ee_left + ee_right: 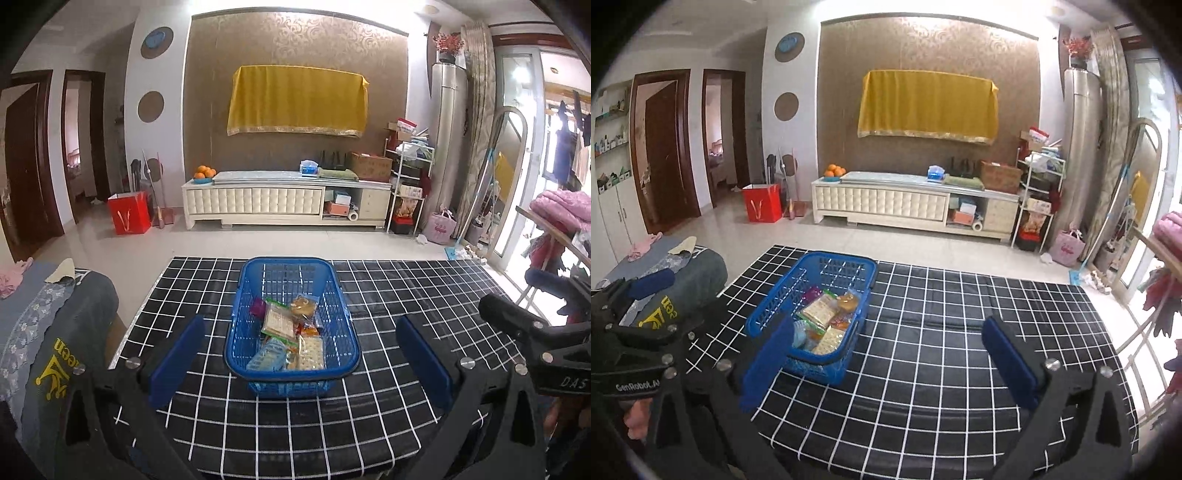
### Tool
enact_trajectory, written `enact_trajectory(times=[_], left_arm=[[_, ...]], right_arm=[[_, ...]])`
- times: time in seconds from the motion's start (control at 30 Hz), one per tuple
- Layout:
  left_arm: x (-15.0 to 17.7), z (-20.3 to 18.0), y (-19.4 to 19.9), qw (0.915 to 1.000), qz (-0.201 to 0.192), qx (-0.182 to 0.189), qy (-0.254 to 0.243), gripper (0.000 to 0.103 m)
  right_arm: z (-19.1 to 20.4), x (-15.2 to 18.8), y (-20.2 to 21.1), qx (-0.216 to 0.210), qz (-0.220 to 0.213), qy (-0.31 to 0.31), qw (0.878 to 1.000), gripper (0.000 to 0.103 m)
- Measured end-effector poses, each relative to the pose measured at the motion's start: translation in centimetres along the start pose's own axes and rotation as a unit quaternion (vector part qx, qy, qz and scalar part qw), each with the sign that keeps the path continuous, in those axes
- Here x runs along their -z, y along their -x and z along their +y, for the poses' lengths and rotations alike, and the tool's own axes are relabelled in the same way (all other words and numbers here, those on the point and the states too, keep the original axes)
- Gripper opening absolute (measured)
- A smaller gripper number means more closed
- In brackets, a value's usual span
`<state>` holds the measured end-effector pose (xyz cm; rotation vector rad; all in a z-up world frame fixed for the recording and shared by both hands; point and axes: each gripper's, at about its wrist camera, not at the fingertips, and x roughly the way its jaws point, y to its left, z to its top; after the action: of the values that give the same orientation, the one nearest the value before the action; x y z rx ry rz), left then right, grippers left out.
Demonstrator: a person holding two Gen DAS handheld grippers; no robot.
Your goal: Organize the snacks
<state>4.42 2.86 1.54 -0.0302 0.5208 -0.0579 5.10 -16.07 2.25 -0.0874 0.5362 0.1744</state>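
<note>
A blue plastic basket (pixel 236 314) stands on the black tablecloth with white grid lines (pixel 406 288). Several snack packs lie in it: cracker packs (pixel 311 352), a wafer pack (pixel 277 321), a wrapped bun (pixel 303 306) and a light-blue pack (pixel 266 355). My left gripper (pixel 300 325) hovers open in front of the basket, its blue pads wide apart and holding nothing. In the right wrist view the basket (pixel 768 306) sits to the left, partly behind the left finger. My right gripper (pixel 886 321) is open and empty over the bare cloth (pixel 942 332).
A seat draped in grey and blue cloth (pixel 55 332) adjoins the table's left edge. Beyond the table's far edge is tiled floor (pixel 295 240), a white TV cabinet (pixel 258 201) and a red bag (pixel 129 214). A clothes rack (pixel 561 229) stands at the right.
</note>
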Motion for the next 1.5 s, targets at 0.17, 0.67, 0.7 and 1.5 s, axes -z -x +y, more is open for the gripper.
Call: enact_trajectory(times=[0.17, 0.67, 0.7, 1.5], left_arm=[[1.0, -1.0, 1.5, 1.0000, -0.003, 0.007, -0.006, 0.102], [3.4, -2.6, 4.5, 0.9997, -0.009, 0.011, -0.017, 0.102], [3.5, -2.7, 4.6, 0.9997, -0.011, 0.011, -0.018, 0.102], [4.2, -3.1, 6.0, 0.9994, -0.021, 0.015, -0.023, 0.102]], right_arm=[[-0.4, 1.3, 1.4, -0.001, 0.001, -0.013, 1.000, 0.103], [-0.9, 3.9, 4.7, 0.007, -0.007, -0.028, 1.000, 0.103], [-0.9, 4.1, 4.9, 0.007, -0.009, -0.028, 1.000, 0.103], [-0.7, 4.7, 6.5, 0.011, -0.014, -0.033, 0.999, 0.103]])
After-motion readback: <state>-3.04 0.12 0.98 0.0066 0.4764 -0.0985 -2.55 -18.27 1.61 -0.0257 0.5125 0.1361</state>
